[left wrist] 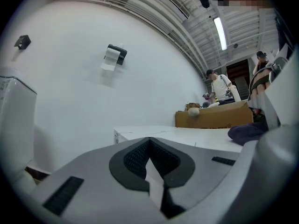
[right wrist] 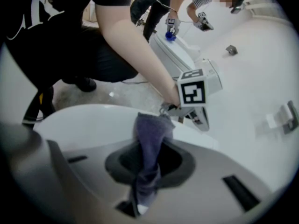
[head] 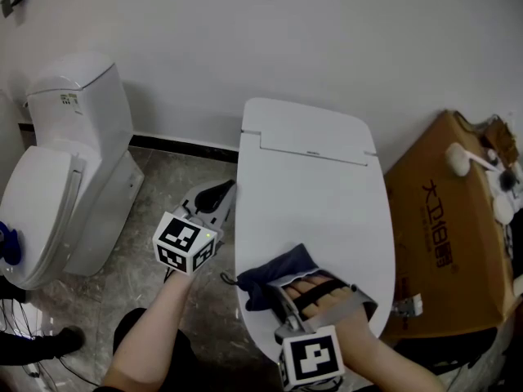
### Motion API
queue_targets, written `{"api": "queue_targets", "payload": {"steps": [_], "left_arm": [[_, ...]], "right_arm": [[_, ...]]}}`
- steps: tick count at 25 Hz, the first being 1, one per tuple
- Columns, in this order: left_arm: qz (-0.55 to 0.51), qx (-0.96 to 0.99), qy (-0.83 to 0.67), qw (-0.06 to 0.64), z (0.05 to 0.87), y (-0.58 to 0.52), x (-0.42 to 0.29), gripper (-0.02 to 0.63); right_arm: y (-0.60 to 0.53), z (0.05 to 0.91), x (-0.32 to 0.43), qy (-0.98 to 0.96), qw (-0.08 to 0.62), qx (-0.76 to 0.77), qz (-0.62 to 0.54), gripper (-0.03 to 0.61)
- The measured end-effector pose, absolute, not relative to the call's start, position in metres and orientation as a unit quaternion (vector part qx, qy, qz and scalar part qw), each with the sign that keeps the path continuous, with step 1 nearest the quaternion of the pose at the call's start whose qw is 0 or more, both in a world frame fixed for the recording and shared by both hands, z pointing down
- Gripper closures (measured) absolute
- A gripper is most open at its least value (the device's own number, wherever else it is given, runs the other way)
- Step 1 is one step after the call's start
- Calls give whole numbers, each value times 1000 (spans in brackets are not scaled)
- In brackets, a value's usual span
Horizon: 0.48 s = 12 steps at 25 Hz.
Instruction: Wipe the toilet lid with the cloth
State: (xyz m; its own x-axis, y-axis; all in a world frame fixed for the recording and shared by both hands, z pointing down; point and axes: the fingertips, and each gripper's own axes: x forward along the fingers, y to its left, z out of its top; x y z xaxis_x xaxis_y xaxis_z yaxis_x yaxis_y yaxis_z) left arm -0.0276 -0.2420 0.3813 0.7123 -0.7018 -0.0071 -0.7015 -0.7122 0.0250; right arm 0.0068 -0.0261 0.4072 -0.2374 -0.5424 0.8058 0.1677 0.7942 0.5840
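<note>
The white toilet lid lies closed in the middle of the head view. A dark blue cloth rests bunched on the lid's near left part. My right gripper is shut on the cloth and sits low over the lid. In the right gripper view the cloth runs out between the jaws of the right gripper onto the lid. My left gripper hovers beside the lid's left edge, over the floor, shut and holding nothing. Its own view shows the left gripper with the lid and cloth beyond.
A second white toilet stands at the left with a blue object on it. A cardboard box with brushes on top stands right of the lid. White wall behind; marble floor between the toilets. People stand in the background.
</note>
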Motion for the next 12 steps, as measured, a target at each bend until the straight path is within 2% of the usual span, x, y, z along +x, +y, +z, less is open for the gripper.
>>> {"api": "queue_targets", "payload": {"steps": [6,12], "left_arm": [[-6,925,-379,6,379,-238,-29,598],[-5,926,-378,2,376,-235,-34,598]], "right_arm": [[-39,389,20,-748,584,158,-274,515],[-114,357,52,-730,586,213,-279,515]]}}
